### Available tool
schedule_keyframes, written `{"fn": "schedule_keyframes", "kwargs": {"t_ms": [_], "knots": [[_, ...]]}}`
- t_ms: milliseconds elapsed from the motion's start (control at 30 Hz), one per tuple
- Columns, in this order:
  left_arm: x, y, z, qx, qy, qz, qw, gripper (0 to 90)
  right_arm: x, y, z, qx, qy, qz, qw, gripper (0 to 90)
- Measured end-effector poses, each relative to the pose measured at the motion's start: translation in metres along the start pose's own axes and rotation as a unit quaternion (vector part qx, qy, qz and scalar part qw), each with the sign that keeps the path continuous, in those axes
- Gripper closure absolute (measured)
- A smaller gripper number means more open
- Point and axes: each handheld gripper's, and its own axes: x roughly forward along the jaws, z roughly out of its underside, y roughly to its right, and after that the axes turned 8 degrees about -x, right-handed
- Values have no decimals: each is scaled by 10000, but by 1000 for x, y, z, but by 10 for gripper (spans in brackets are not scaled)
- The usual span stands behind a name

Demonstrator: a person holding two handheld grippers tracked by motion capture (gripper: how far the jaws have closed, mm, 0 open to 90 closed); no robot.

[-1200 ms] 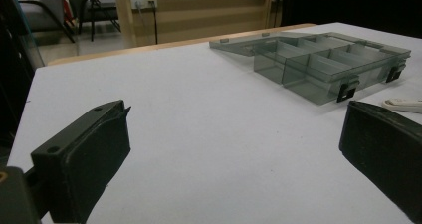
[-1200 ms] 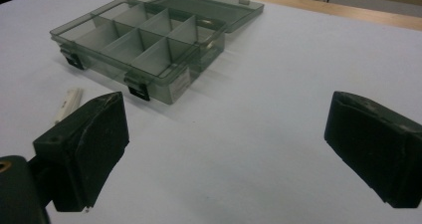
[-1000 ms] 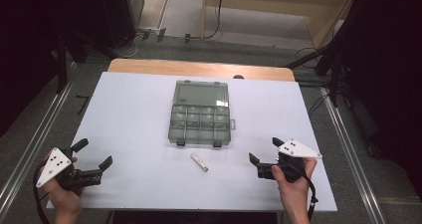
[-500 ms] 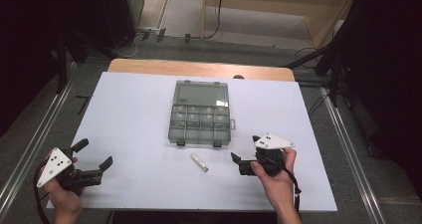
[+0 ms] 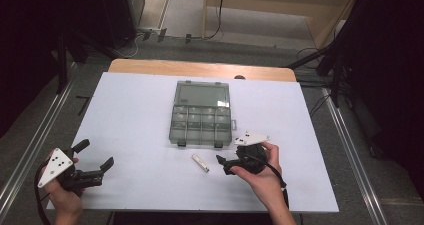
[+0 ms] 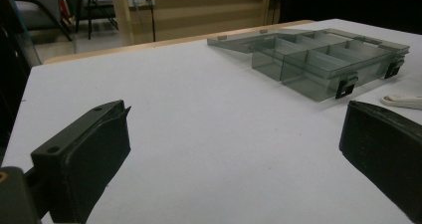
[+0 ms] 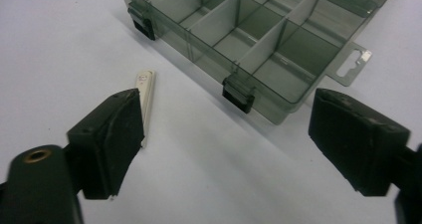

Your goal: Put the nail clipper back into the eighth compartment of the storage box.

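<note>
Stick: small white one, flat on the table, lower centre of the high view, just below the box front edge and not touching it.

Your right gripper sits just right of it, jaws spread wide, nothing between them. In the right gripper view the stick runs partly behind the left jaw at centre left; the right jaw stands well over at the right edge, below the box corner. So the opening is offset, not centred on the stick.

Your left gripper is at lower left of the high view, jaws also wide apart and empty, well away from stick and box. In its own view the box is at upper right with lid laid back flat, and the stick is at the right edge.

Step, as I read it: approach for the pick, with the stick probably bound for a box compartment. All compartments look empty.

Next move calls for:
- shift right gripper toward the stick until it lies midway between the jaws
- turn so the jaws close across its narrow width
- go low; it's thin and flat, pads must reach the table
- keep clear of the black latches
</note>
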Motion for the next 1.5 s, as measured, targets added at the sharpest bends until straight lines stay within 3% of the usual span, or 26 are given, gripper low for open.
{"fn": "schedule_keyframes", "kwargs": {"t_ms": [67,133,333,400,600,900,1133,1400,1500], "knots": [[0,0,0,0,-2,4,10000,0,4,-4,-4,58,-44,-5,10000,248],[0,0,0,5,-6,4,10000,0,6,-6,-5,48,-55,0,10000,263],[0,0,0,14,-20,6,10000,0,15,-13,-10,5,-312,-53,9995,483],[0,0,0,13,-20,4,10000,0,18,-14,-11,43,-341,-199,9992,520],[0,0,0,14,-21,10,10000,0,29,-25,-17,147,-625,-306,9975,616],[1,0,0,16,-30,-3,10000,0,42,-37,-22,83,-1041,-608,9927,691],[1,1,0,45,-49,-8,10000,0,52,-45,-23,-17,-1254,-675,9898,725],[1,1,0,57,-49,-19,10000,0,64,-51,-22,-94,-1579,-548,9859,755],[2,1,0,76,-59,-17,10000,0,64,-52,-22,-126,-1600,-459,9860,780]]}}
